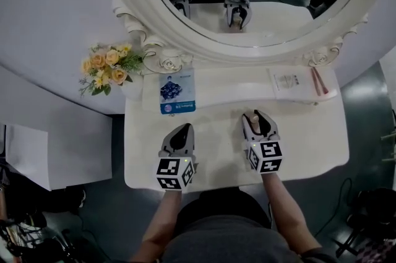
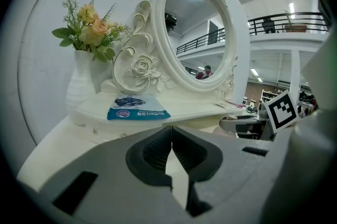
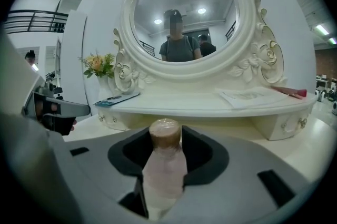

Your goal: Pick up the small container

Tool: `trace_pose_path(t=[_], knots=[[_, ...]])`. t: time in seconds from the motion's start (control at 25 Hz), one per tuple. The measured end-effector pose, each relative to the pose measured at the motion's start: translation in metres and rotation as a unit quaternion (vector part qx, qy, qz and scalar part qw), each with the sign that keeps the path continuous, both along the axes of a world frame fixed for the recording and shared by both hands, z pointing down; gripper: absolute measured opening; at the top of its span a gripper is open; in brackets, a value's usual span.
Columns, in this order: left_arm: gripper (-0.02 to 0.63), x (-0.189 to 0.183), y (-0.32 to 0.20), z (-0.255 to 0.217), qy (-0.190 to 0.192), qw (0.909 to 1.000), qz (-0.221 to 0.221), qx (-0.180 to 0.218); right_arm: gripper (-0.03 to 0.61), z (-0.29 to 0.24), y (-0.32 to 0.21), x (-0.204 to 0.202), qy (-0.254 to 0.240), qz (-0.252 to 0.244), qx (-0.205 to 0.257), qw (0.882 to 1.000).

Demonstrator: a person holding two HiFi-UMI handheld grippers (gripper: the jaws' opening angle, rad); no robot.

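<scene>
The small container (image 3: 164,167) is a pale pink bottle with a tan cap. It lies between the jaws of my right gripper (image 3: 166,138), and the pads press on both of its sides. In the head view the container (image 1: 252,117) pokes out of the right gripper (image 1: 257,124) over the white dressing table (image 1: 216,150). My left gripper (image 1: 181,133) hovers over the table to the left, with its jaws meeting at the tips and nothing between them; it shows the same in its own view (image 2: 171,145).
A blue packet (image 1: 177,91) lies on the raised shelf, beside a vase of flowers (image 1: 110,70). A booklet (image 1: 289,82) and a pink stick (image 1: 319,80) lie at the shelf's right. A round ornate mirror (image 1: 247,39) stands behind.
</scene>
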State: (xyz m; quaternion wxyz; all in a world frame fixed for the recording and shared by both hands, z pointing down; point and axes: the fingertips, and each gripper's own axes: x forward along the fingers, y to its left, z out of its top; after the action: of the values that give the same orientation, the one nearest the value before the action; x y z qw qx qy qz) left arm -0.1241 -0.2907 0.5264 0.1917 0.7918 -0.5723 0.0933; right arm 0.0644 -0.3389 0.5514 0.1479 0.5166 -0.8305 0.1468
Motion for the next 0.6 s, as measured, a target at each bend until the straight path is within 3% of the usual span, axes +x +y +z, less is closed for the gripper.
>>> trace_pose_path(t=[0.6], knots=[[0.006, 0.0028, 0.0041, -0.0053, -0.001, 1.0, -0.002, 0.004, 0.149, -0.0075, 0.0073, 0.0006, -0.002, 0.007, 0.018, 1.0]])
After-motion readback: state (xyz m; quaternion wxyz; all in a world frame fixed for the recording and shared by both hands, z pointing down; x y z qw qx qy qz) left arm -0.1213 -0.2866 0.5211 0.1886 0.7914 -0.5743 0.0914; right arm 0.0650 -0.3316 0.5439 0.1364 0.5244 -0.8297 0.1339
